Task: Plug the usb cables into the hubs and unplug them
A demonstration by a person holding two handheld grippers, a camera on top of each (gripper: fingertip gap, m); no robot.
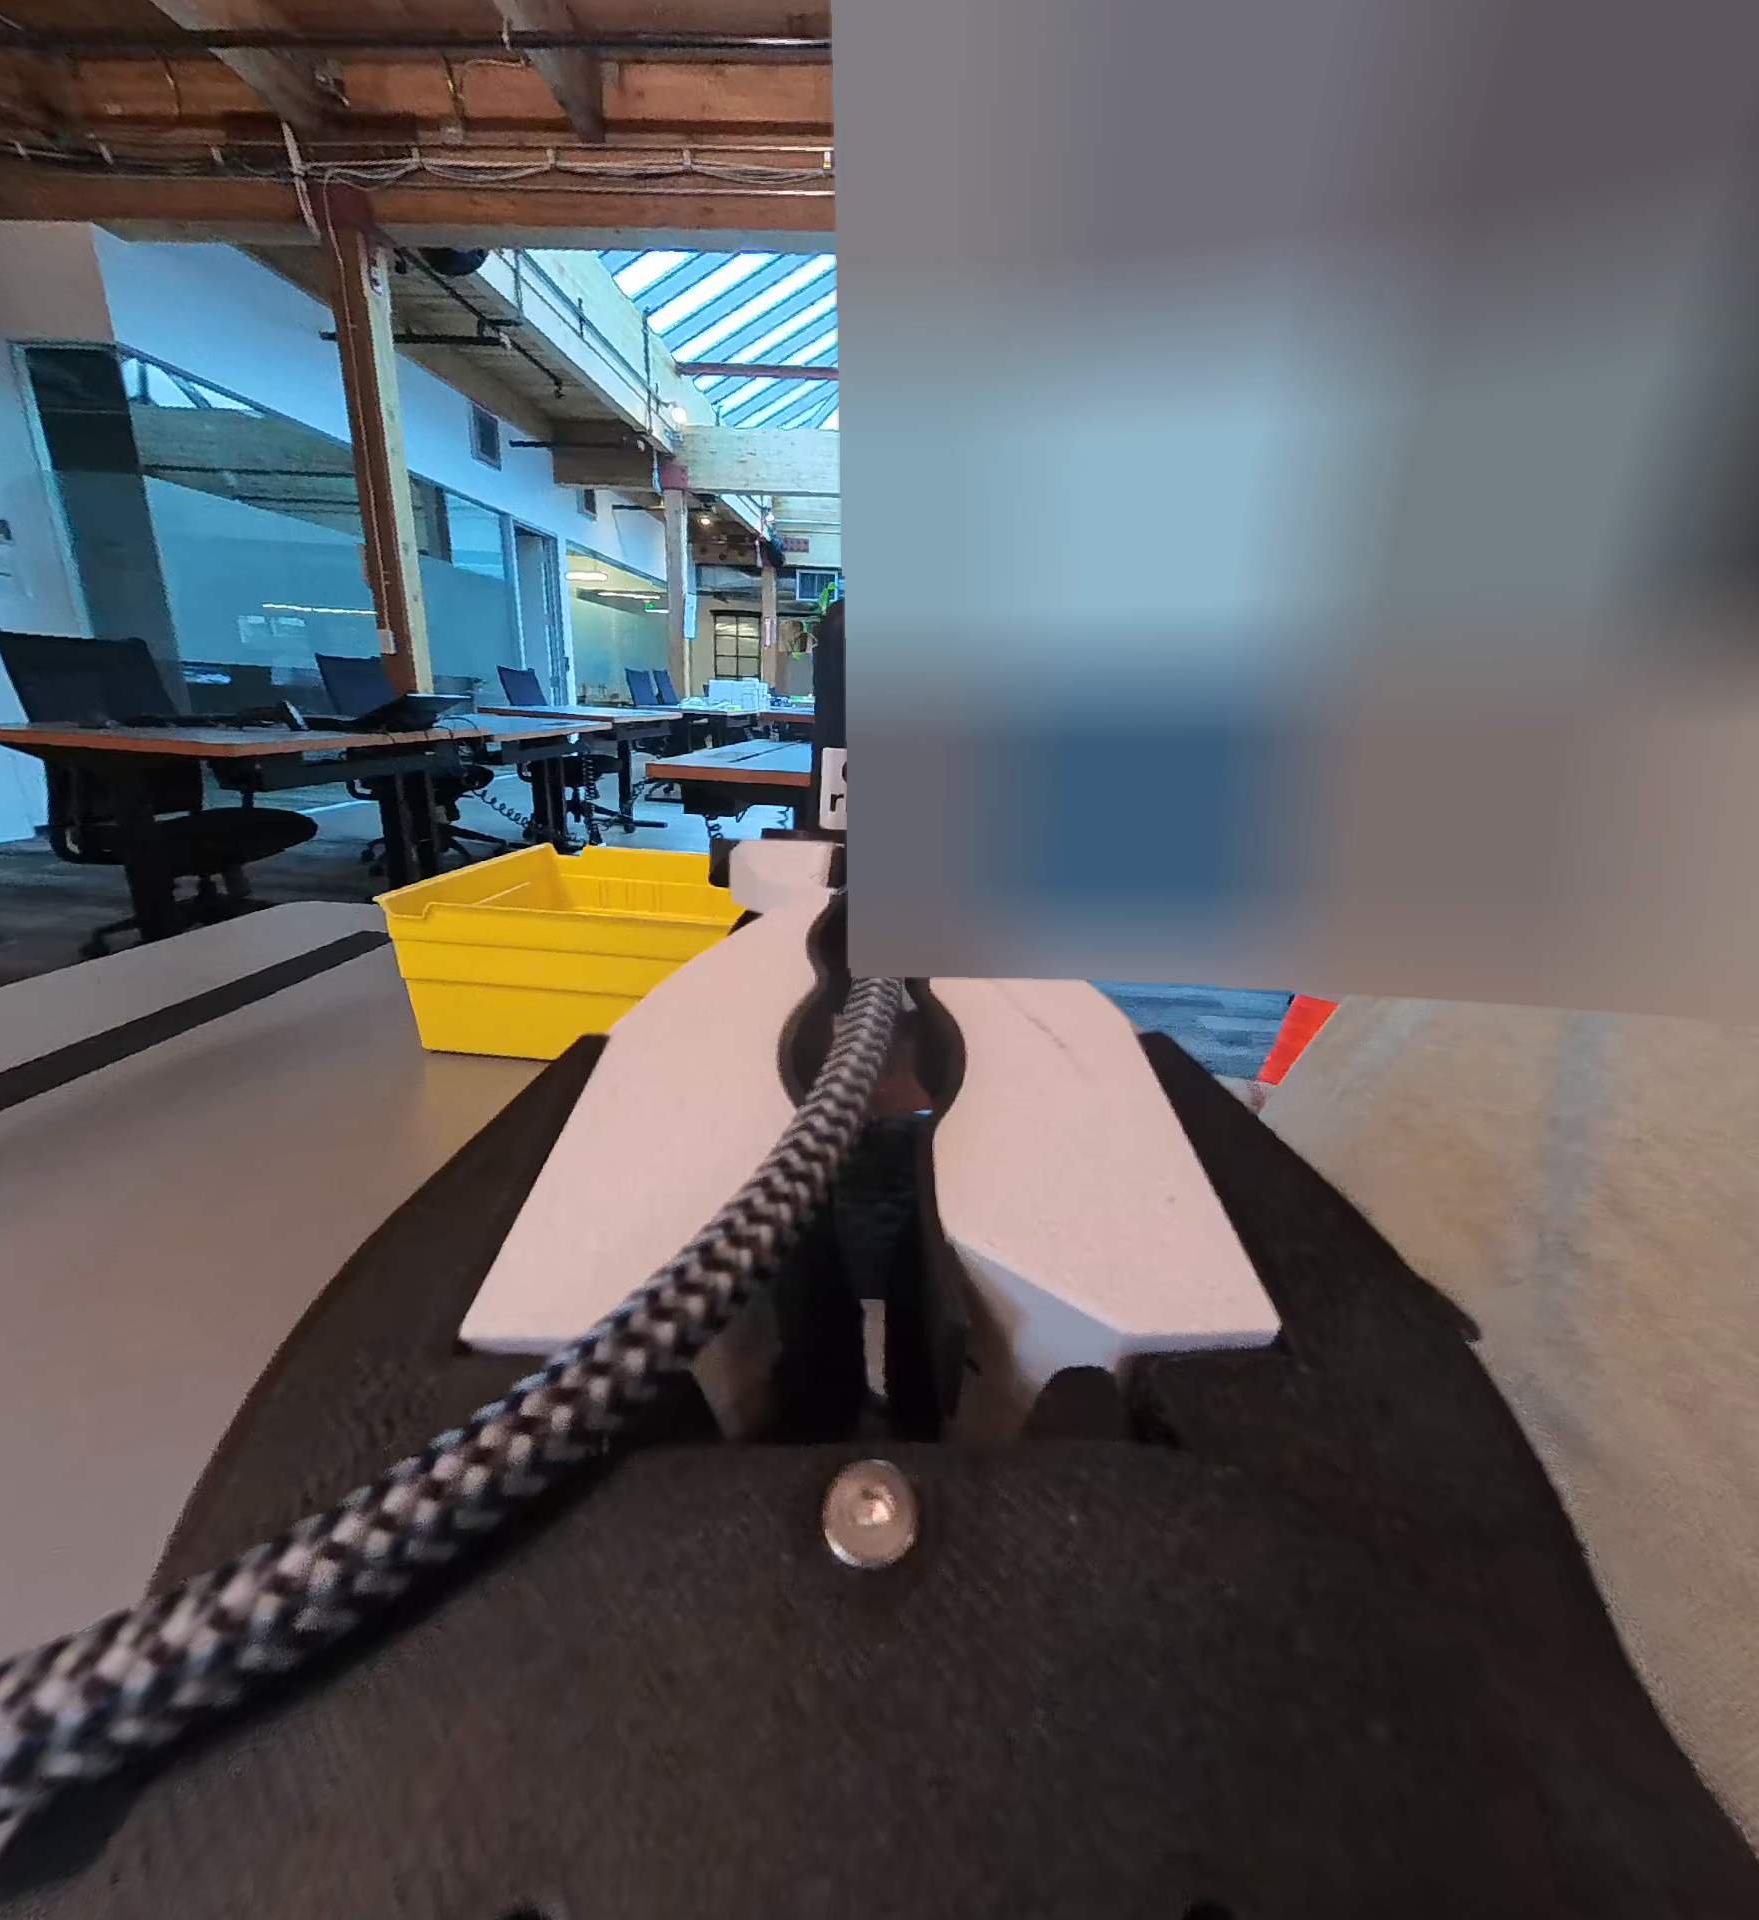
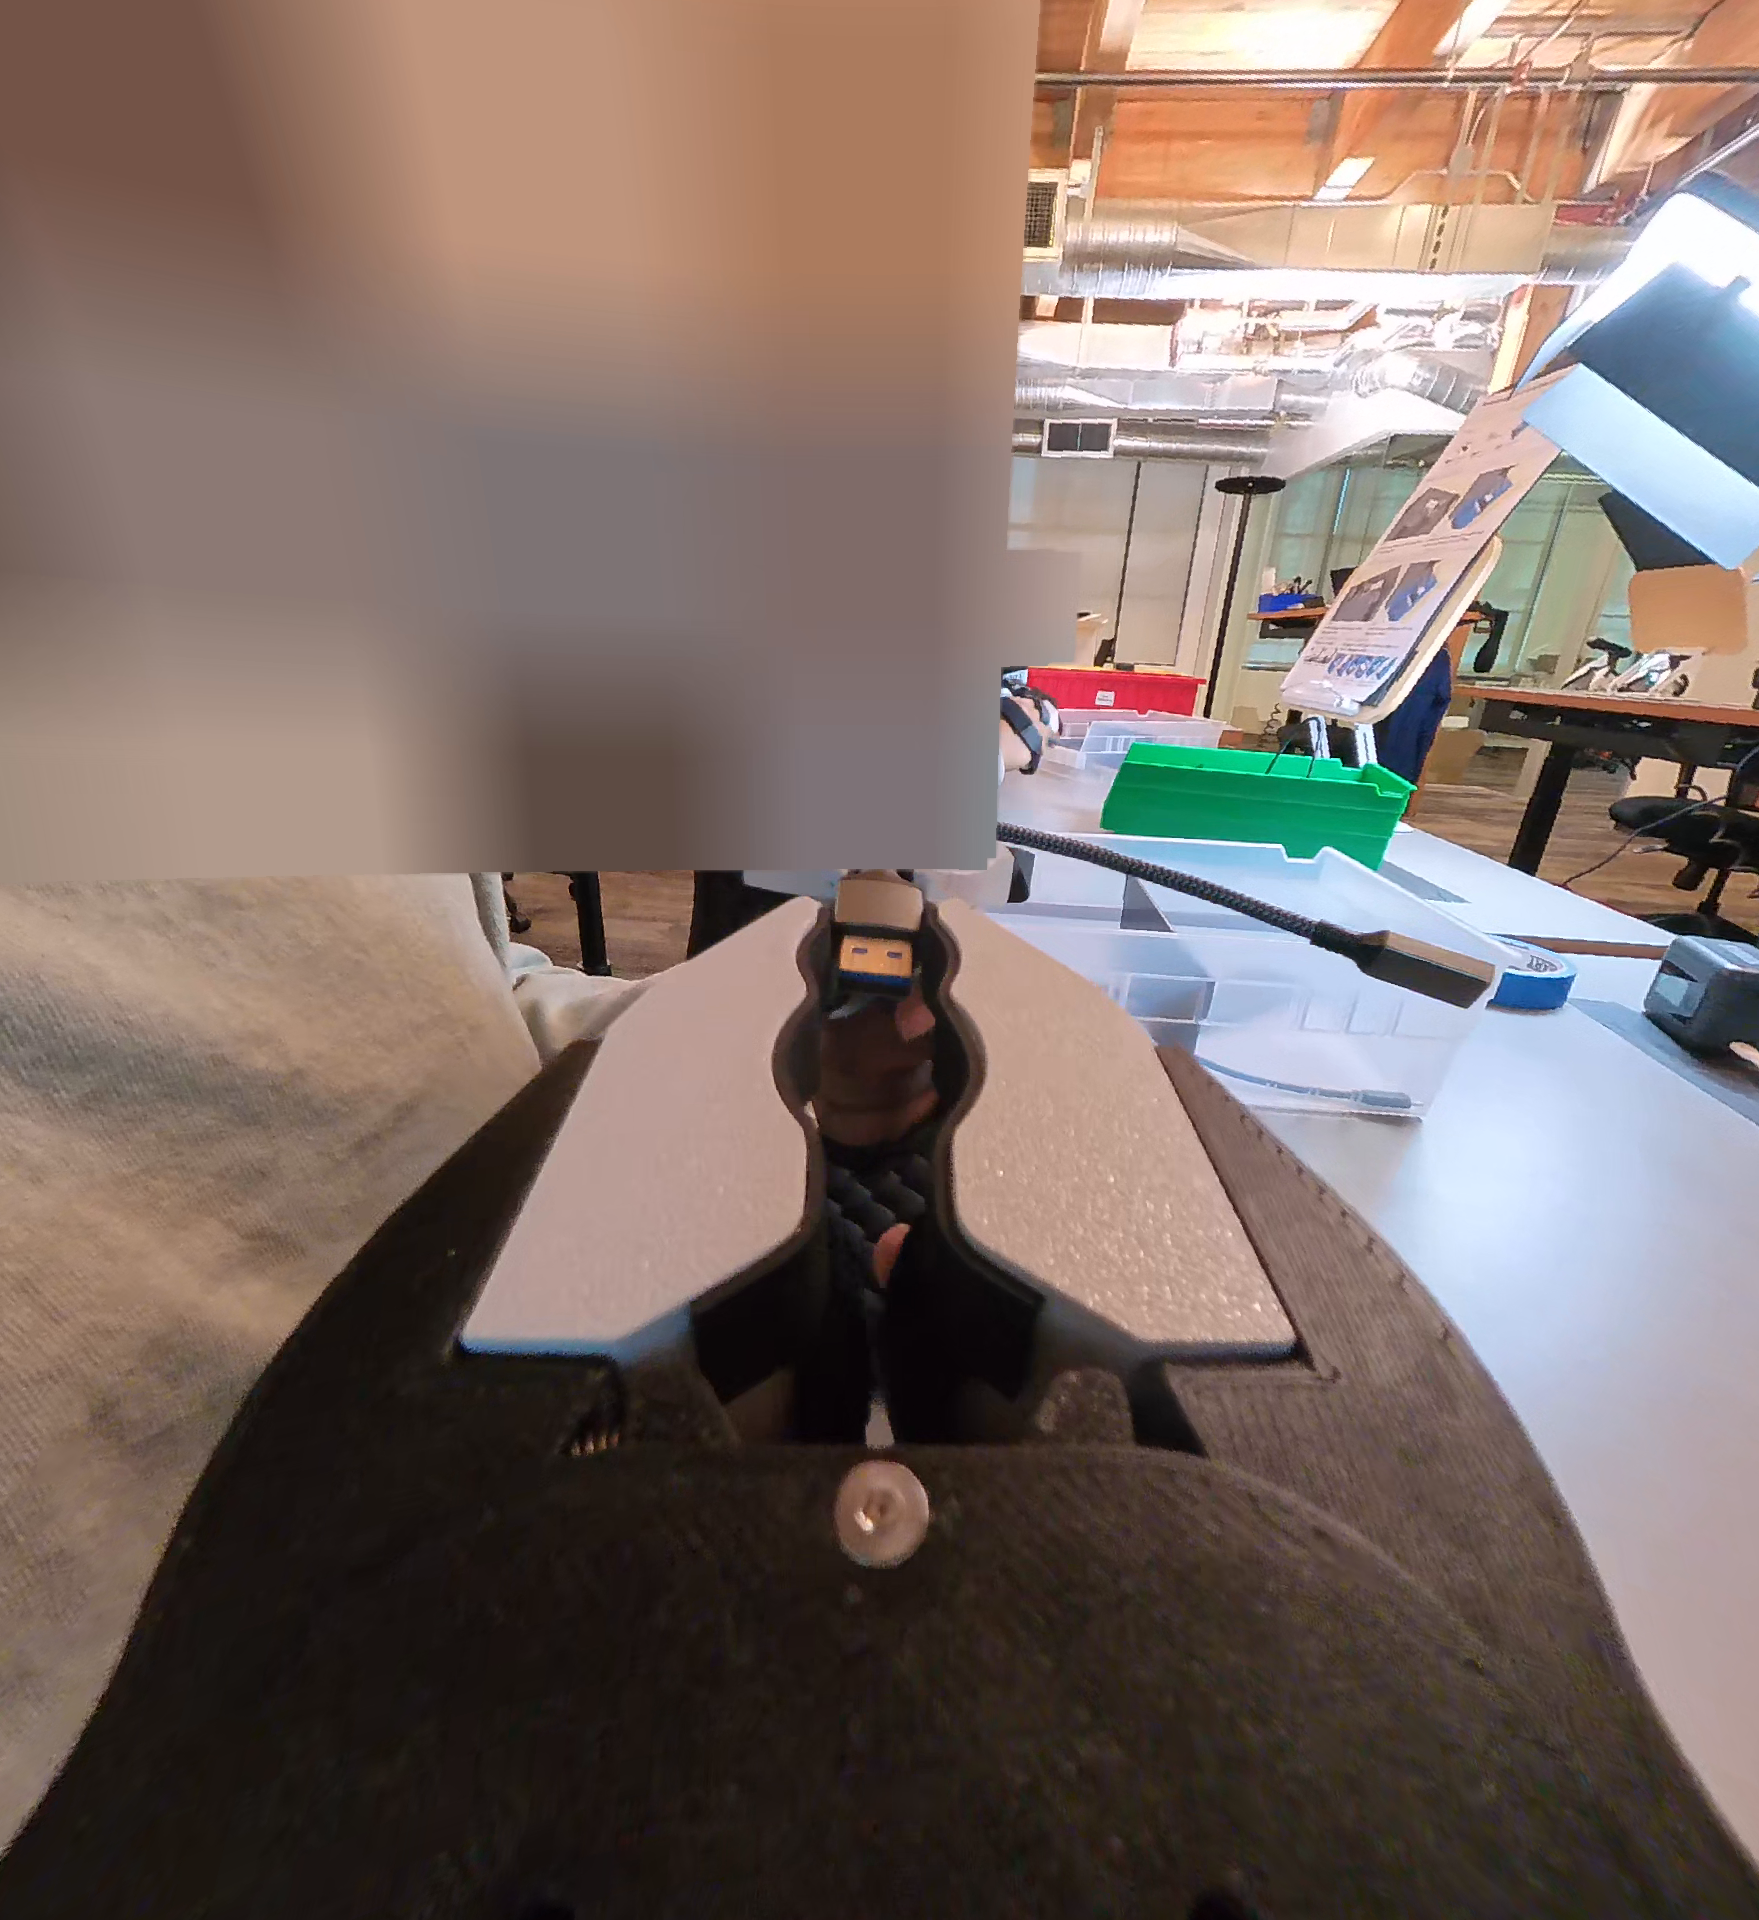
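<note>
Left gripper (image 1: 870, 997): fingers closed on the braided cable (image 1: 563, 1371), which trails back over the desk (image 1: 179, 1195). Right gripper (image 2: 877, 914): fingers pinched on a blue-tongued usb plug (image 2: 875, 961), held up and unplugged. No hub visible; plugging apparently still ahead.

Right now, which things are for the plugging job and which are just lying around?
For the job:
left tool, shut on the braided cable
right tool, shut on a USB plug

Lying about:
yellow bin
green bin
blue tape roll
</note>
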